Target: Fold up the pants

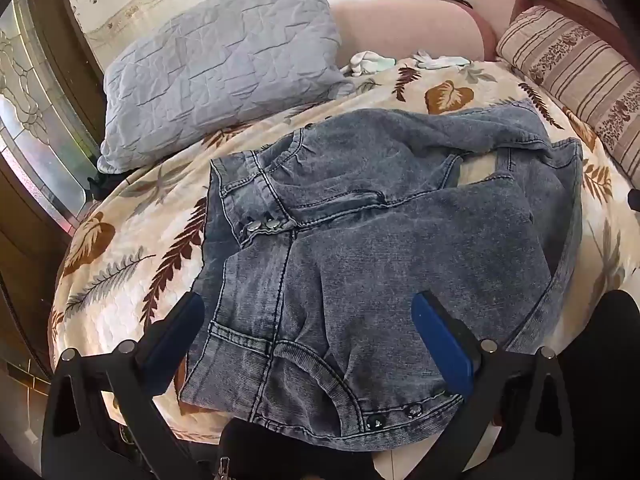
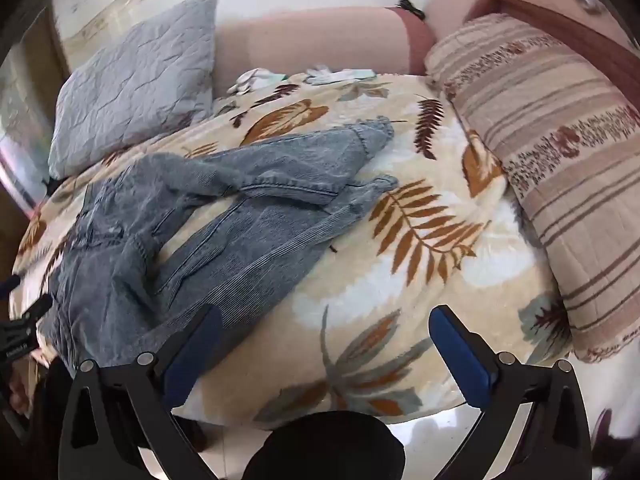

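Pants [image 1: 400, 216], grey-blue denim, crumpled and unfolded on leaf-print blanket [image 1: 132, 264]. Waist end with shiny snaps near bed's front edge, on left side. Legs stretched away toward back and right, one lying partly over other, cuffs [image 2: 372, 136] close together on blanket.

Left gripper [image 1: 312, 320] just above waist end, jaws wide apart, blue pads [image 1: 444, 344] on either side of denim, nothing pinched.

Right gripper [image 2: 324, 332] over bare blanket beside pant legs, jaws wide apart too, holding nothing. Left pad close to denim edge; touching or not, cannot tell.

Grey quilted pillow [image 1: 216, 64] at back left. Striped pillow [image 2: 552, 184] along right side. Pale small cloths [image 1: 372, 62] bunched at far edge of blanket, by pink headboard [image 1: 408, 24].
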Demonstrator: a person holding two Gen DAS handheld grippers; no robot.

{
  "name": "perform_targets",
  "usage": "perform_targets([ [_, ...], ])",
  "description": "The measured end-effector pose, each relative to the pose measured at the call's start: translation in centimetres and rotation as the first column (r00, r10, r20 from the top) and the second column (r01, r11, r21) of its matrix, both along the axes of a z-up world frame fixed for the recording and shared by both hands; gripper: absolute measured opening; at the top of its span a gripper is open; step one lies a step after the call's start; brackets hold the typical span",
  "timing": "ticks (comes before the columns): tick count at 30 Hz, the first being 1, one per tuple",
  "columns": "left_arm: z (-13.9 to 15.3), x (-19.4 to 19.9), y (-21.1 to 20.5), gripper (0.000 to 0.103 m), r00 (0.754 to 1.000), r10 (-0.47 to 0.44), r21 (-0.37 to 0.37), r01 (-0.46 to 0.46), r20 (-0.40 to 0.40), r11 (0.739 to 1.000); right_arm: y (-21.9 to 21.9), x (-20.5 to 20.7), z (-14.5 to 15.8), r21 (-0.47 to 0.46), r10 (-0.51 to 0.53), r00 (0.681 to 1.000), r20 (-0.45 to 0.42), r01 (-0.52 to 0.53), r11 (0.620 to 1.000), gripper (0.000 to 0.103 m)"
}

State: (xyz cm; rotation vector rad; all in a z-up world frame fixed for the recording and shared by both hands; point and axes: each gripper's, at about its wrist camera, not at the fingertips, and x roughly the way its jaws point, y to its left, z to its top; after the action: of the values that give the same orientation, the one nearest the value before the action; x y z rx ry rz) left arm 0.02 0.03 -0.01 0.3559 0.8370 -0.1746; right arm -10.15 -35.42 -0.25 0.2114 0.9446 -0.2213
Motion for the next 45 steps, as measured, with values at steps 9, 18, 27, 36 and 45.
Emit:
perform_targets([
  [9,-1.4,-2.3,-0.6,0.103,0.997,-0.079,0.034,0.079,0.003,0.996,2.0,0.3,0.3,-0.104,0.002,1.0,-0.012,-0.003,0.995,0.103],
  [18,-0.4,-2.2,0.2,0.103,0.994,-0.109,0.024,0.109,-0.011,0.994,2.2,0.2,0.6,-0.11,0.087,0.996,-0.011,-0.088,0.99,0.103],
  [27,0.2,-2.6,0.6,0.103,0.993,-0.12,0.014,0.121,-0.01,0.993,2.2,-0.2,1.1,-0.118,0.103,0.995,-0.009,-0.104,0.988,0.103],
  [36,0.6,-2.6,0.6,0.103,0.993,-0.118,0.011,0.118,-0.009,0.993,2.4,-0.4,1.2,-0.121,0.107,0.994,-0.006,-0.107,0.987,0.103],
  [45,0.6,-3.2,0.6,0.103,0.993,-0.121,-0.001,0.121,-0.005,0.993,2.0,-0.9,1.5,-0.119,0.105,0.995,0.003,-0.104,0.988,0.103],
])
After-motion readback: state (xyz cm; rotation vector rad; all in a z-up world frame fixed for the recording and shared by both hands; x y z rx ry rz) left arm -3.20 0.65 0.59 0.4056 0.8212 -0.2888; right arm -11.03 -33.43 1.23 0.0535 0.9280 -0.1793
